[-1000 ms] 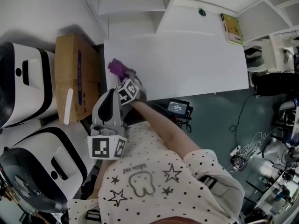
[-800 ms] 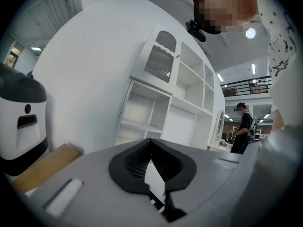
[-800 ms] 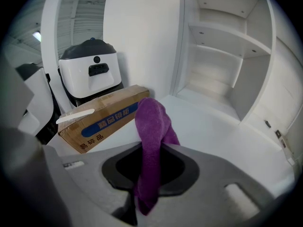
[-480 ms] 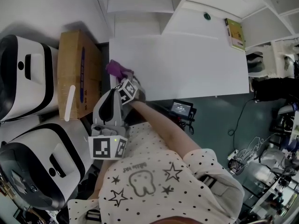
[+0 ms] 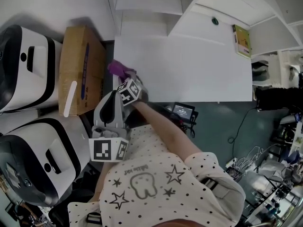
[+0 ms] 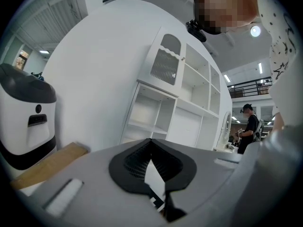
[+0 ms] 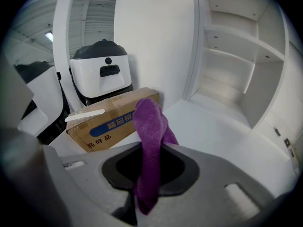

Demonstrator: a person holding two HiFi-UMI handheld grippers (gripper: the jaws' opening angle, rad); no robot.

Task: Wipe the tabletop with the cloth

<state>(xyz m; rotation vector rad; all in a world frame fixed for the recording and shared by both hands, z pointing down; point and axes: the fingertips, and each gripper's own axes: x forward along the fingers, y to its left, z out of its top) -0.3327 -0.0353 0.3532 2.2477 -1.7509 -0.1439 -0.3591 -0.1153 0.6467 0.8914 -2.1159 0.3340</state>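
Observation:
A purple cloth (image 5: pixel 118 69) lies bunched at the near left corner of the white tabletop (image 5: pixel 189 70). My right gripper (image 5: pixel 127 76) reaches onto that corner and is shut on the cloth. In the right gripper view the cloth (image 7: pixel 147 122) stands up out of the closed jaws of the right gripper (image 7: pixel 150 145) and hangs down between them. My left gripper (image 5: pixel 113 97) is held close to the person's body, below the table's front edge, beside the right forearm. In its own view the left gripper (image 6: pixel 151 143) is shut with nothing in it.
A cardboard box (image 5: pixel 80 67) with a white stick on top stands left of the table. Two white-and-black machines (image 5: pixel 23 70) (image 5: pixel 42 160) are further left. White shelving (image 5: pixel 151 4) rises behind the table. A small green book (image 5: pixel 242 40) lies at the far right corner. A black screen device (image 5: pixel 182 110) hangs under the front edge.
The head view has drifted a little, so table and box sit slightly further right in frame. The right gripper and cloth stay at the table's left corner. The left gripper has not moved.

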